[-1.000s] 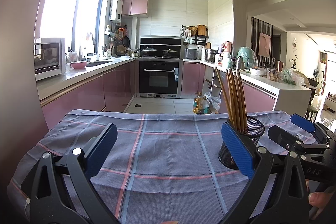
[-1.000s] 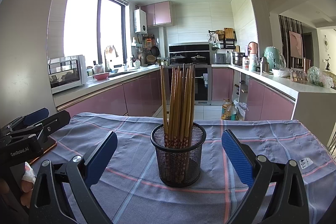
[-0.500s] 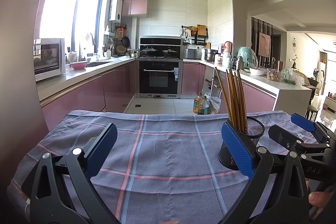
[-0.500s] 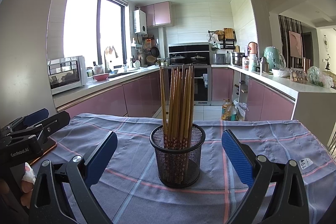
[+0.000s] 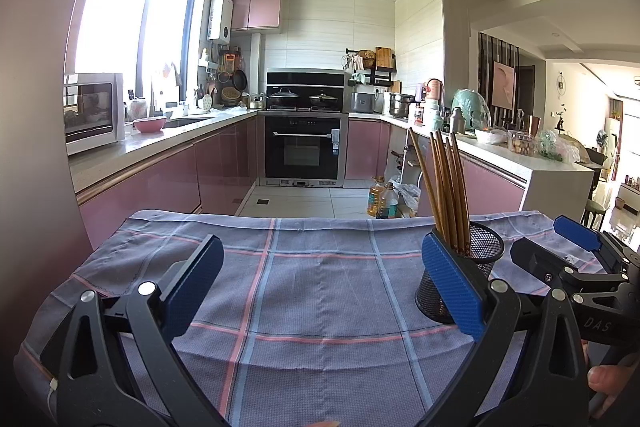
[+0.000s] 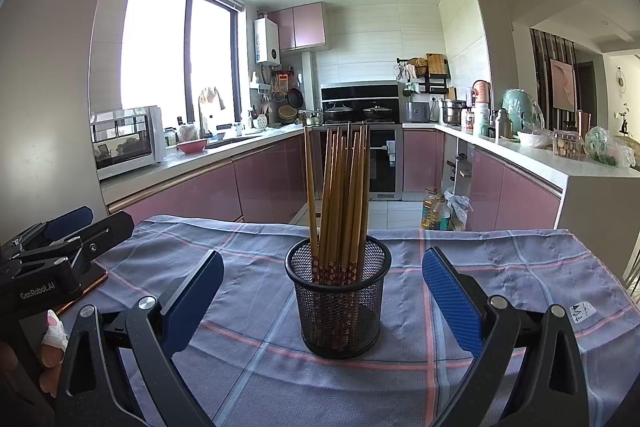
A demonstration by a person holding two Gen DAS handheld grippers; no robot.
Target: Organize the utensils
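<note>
Both grippers hang released and hold nothing. The mesh cup (image 6: 339, 301) stands on the checked cloth (image 6: 500, 259) at the centre of the right wrist frame, squarely between the right gripper (image 6: 322, 297)'s spread jaws, its chopsticks (image 6: 340, 195) pointing straight up. For the left gripper (image 5: 320, 291) the cup sits off at lower right, behind its right finger, so the right one looks nearer.

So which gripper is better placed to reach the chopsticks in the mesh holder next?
Right. The mesh holder of chopsticks sits centred before the open right gripper; the left gripper faces bare cloth.
</note>
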